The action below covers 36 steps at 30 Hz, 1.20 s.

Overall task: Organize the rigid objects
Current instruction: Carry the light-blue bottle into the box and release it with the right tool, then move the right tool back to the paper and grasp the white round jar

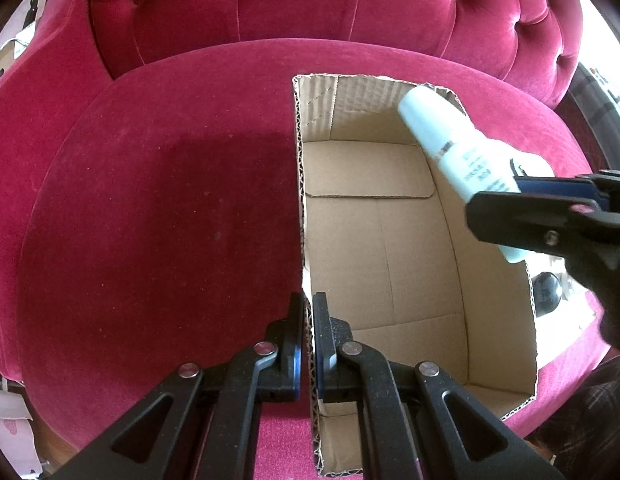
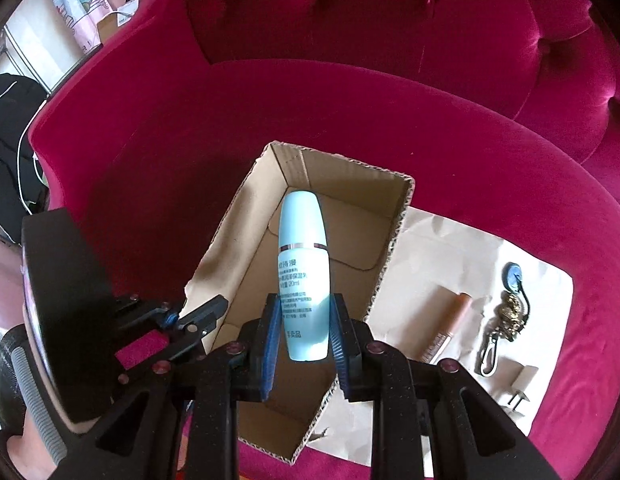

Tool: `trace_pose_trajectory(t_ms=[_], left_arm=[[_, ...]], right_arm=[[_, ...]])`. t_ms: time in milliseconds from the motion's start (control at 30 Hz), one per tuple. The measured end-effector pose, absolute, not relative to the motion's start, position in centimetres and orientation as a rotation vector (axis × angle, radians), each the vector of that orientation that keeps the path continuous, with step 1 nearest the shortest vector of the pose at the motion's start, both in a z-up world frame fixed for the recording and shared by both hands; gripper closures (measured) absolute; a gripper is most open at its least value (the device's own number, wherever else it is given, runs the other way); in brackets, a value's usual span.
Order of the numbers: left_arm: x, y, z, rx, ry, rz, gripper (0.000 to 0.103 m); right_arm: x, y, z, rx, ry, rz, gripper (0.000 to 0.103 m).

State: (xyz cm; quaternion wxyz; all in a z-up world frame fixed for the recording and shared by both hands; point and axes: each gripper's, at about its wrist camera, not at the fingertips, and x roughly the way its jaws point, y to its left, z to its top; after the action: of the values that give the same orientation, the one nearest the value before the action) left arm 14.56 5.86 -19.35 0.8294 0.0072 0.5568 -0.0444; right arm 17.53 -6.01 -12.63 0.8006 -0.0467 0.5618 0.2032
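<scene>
An open cardboard box sits on a crimson velvet sofa seat and holds nothing. My left gripper is shut on the box's left wall near its front corner; the right wrist view shows that gripper at the box's left edge. My right gripper is shut on a pale blue bottle, which hangs over the box's inside with its cap end pointing away. In the left wrist view the pale blue bottle slants over the box's right wall, held by the right gripper.
Right of the box lies a sheet of brown paper bearing a tan tube, a metal keychain, a small blue round item and a white plug. The tufted sofa back rises behind. A dark round object sits beyond the box's right wall.
</scene>
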Motion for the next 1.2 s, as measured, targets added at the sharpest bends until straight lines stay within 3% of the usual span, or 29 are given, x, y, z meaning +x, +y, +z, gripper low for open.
trace_pose_trajectory(t_ms=[500, 567, 633, 833, 1200], left_arm=[[14.4, 5.9, -19.4, 0.013, 1.176, -0.091, 0.098], [14.4, 5.9, -19.4, 0.013, 1.176, -0.090, 0.098], [14.4, 5.8, -19.5, 0.015, 1.175, -0.090, 0.098], [14.4, 5.9, -19.6, 0.009, 1.173, -0.093, 0.099], [14.4, 6.1, -19.6, 0.010, 1.174, -0.092, 0.099]], right_arm=[[18.6, -5.7, -13.4, -0.103, 1.196, 0.450, 0.077], [18.8, -5.7, -13.5, -0.116, 1.194, 0.437, 0.063], [18.9, -6.0, -13.1, -0.121, 1.178, 0.406, 0.035], [19.3, -7.3, -12.6, -0.154, 1.144, 0.319, 0.004], [19.3, -9.5, -12.5, -0.125, 1.141, 0.287, 0.000]])
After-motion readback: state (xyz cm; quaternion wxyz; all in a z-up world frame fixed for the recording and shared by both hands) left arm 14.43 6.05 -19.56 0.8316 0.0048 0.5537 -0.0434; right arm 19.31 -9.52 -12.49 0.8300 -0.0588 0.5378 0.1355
